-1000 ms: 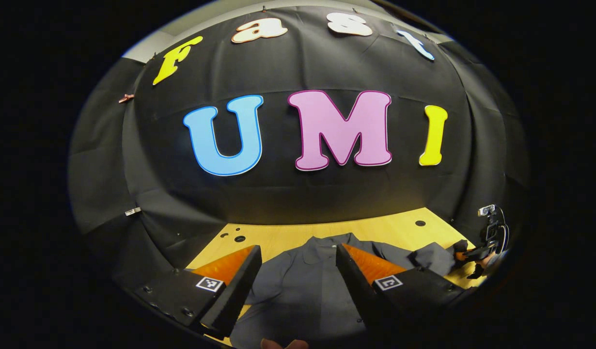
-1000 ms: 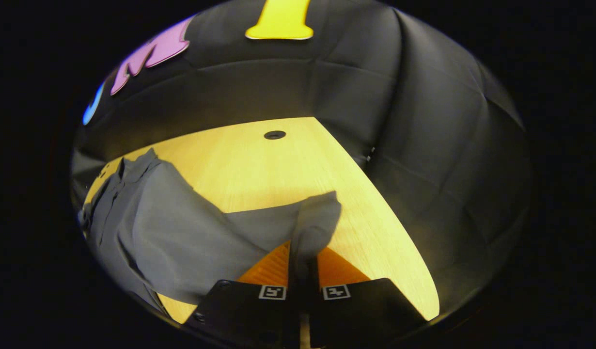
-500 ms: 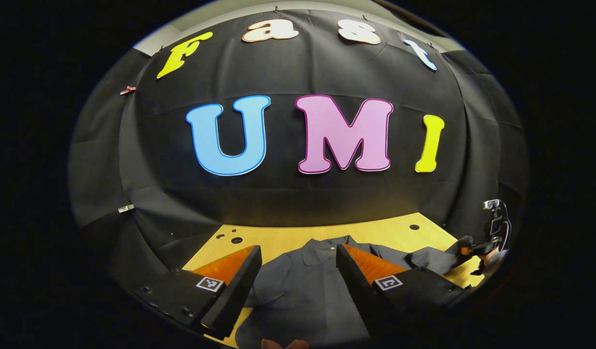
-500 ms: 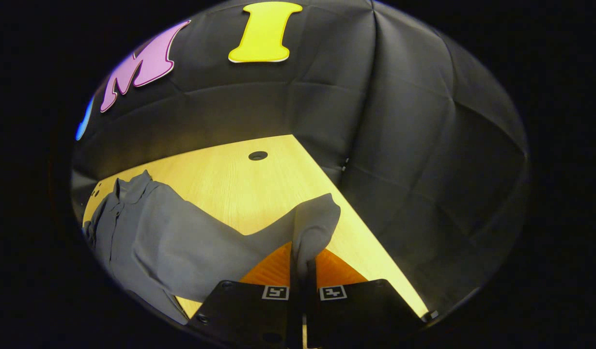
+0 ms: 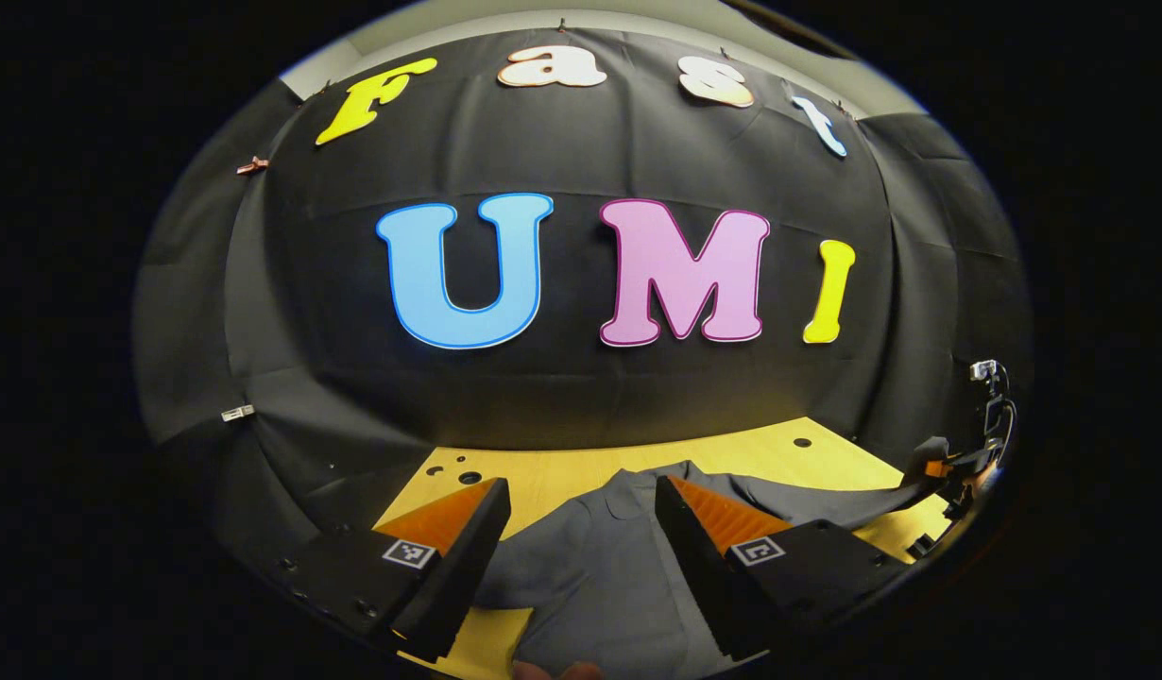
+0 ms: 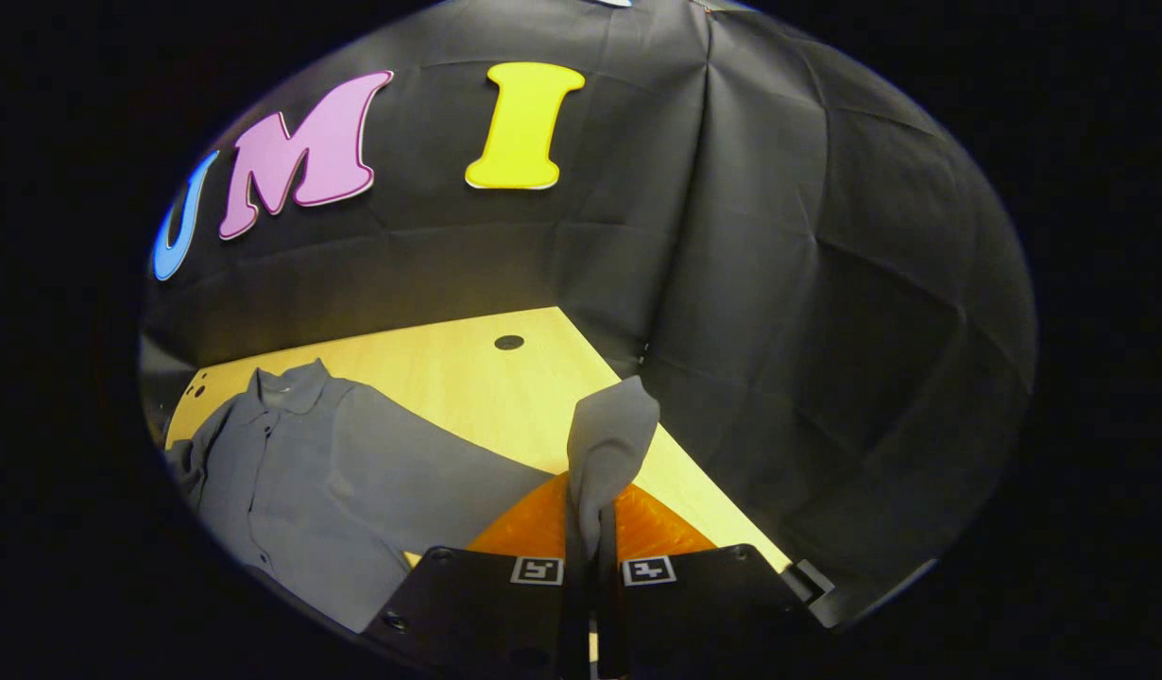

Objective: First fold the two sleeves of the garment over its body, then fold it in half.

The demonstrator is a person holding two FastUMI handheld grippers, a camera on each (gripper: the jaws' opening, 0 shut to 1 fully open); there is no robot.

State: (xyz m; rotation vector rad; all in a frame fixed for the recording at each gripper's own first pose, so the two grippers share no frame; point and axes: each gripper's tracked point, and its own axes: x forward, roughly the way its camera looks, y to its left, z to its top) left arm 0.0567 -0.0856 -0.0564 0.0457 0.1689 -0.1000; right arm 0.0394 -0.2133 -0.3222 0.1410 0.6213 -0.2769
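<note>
Wooden counter carries the grey garment, spread flat, collar at the far side. Right claw pinches the end of one sleeve, raised off the counter. Left claw gapes wide over the garment's body, gripping nothing.

A grey collared button-front shirt lies flat on the light wooden table, collar toward the black cloth back wall. Its sleeve stretches right, cuff lifted off the table between the right gripper fingers. The left gripper hangs above the shirt's body, fingers spread.
</note>
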